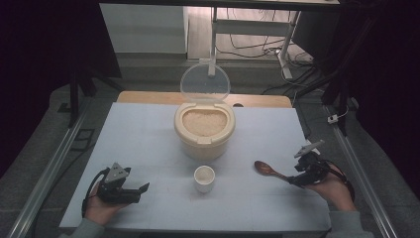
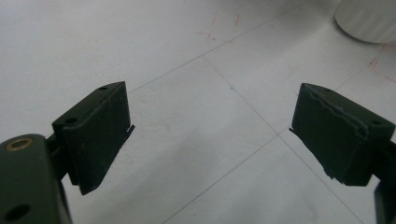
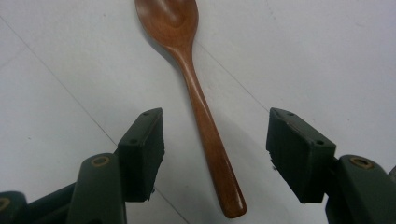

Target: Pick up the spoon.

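**Right gripper lining up on the wooden spoon**

Now the wooden spoon point(image 3: 196, 107) is lying flat on the white table point(image 1: 143, 144), off to the right of the small white cup point(image 1: 204, 178), bowl end pointing toward that cup and handle trailing away toward the person's right hand. That is making things easy: the handle is the end nearest the right gripper point(image 3: 215, 158), so no reaching across is needed. In the right gripper view the jaws are standing apart on either side of the handle's tail, straddling it, with clear gaps to the wood on both sides, so nothing is being pinched yet. It looks like a pickup is being set up low on the handle, keeping the bowl free for scooping.

Behind the cup, the cream rice container point(image 1: 204, 130) is sitting with its clear lid point(image 1: 204, 82) tipped up, grain exposed, seemingly ready for the spoon.

Left of the cup, the left gripper point(image 2: 210, 135) is waiting low over bare table, jaws wide and holding nothing.
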Demonstrator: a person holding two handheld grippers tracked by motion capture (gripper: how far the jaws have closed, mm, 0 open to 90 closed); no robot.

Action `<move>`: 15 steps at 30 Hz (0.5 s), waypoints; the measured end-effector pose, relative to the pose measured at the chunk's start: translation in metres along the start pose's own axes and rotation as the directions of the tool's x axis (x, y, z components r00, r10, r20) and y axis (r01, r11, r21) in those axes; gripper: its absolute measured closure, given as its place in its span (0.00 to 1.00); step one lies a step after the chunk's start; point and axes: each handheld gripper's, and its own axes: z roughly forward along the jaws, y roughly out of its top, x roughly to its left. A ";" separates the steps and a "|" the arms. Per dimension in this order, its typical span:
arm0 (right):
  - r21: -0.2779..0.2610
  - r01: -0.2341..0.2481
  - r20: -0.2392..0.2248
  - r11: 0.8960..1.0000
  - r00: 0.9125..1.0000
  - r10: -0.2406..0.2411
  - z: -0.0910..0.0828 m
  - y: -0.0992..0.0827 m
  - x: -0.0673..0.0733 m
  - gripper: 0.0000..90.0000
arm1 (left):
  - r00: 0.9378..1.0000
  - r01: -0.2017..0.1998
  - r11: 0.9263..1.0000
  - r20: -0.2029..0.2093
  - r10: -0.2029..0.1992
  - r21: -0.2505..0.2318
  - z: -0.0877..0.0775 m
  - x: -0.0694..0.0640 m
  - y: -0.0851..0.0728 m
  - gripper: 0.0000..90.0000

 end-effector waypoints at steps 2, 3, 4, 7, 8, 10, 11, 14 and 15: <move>0.015 0.012 -0.004 1.000 1.000 -0.012 0.003 0.000 -0.001 0.41 | 1.000 0.001 1.000 0.001 -0.001 0.002 0.000 0.000 0.000 0.13; 0.015 0.012 -0.004 1.000 1.000 -0.012 0.003 0.000 -0.001 0.41 | 1.000 0.000 1.000 0.001 0.000 0.003 0.001 0.000 0.000 0.13; 0.031 0.019 -0.005 0.999 1.000 -0.019 0.006 0.000 -0.002 0.42 | 1.000 0.000 1.000 0.000 0.000 0.003 0.001 0.000 0.000 0.13; 0.043 0.023 -0.004 0.999 1.000 -0.023 0.008 -0.001 -0.004 0.42 | 1.000 -0.001 1.000 -0.001 0.001 0.003 0.000 0.000 0.000 0.13; 0.058 0.028 -0.007 0.998 1.000 -0.027 0.011 -0.002 -0.005 0.45 | 1.000 -0.001 1.000 -0.001 0.001 0.002 0.000 0.000 0.000 0.13; 0.076 0.032 -0.016 0.997 0.999 -0.031 0.014 -0.002 -0.007 0.47 | 1.000 -0.001 1.000 -0.001 0.001 0.005 0.001 0.000 -0.001 0.13; 0.086 0.035 -0.022 0.996 0.999 -0.033 0.016 -0.003 -0.007 0.49 | 1.000 -0.001 1.000 -0.001 0.001 0.005 0.001 0.000 -0.001 0.13; 0.105 0.040 -0.032 0.994 0.999 -0.037 0.018 -0.004 -0.009 0.53 | 1.000 -0.002 1.000 -0.001 0.002 0.006 0.001 0.001 -0.001 0.13; 0.115 0.045 -0.035 0.992 0.999 -0.041 0.019 -0.005 -0.010 0.56 | 1.000 -0.002 1.000 -0.002 0.002 0.006 0.001 0.001 -0.001 0.13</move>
